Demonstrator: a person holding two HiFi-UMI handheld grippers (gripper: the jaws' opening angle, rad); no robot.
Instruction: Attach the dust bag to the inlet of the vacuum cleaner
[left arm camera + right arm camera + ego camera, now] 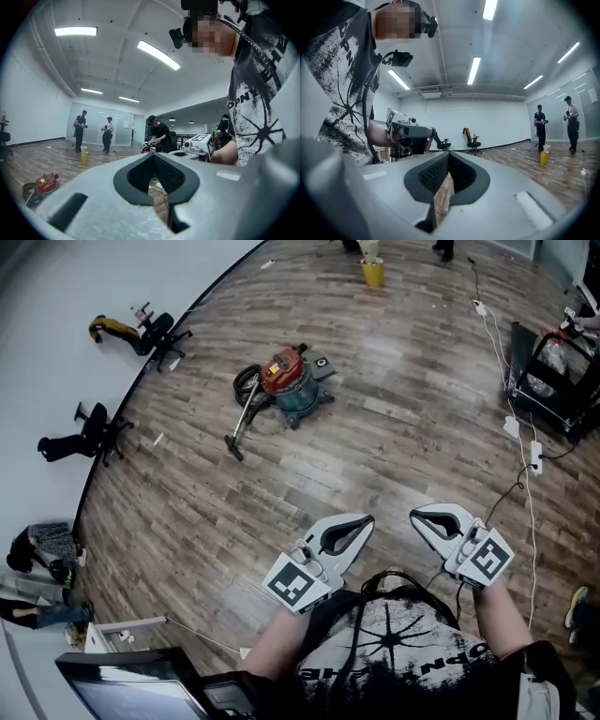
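The vacuum cleaner (pixel 286 382), a red-topped teal canister with a black hose and wand, sits on the wooden floor well away from me; it also shows low at the left in the left gripper view (pixel 42 183). No dust bag is visible in any view. My left gripper (pixel 366 519) and right gripper (pixel 416 515) are held level in front of my chest, tips turned toward each other. Both are shut with nothing between the jaws. The left gripper view sees its own closed tip (pixel 153 156), the right gripper view its own (pixel 449 155).
Black office chairs (pixel 161 337) stand along the curved white wall at left. A yellow bucket (pixel 373 274) is at the far end, a black cart (pixel 553 371) at right, and white cables (pixel 521 442) trail over the floor. People stand in the background (pixel 79 129).
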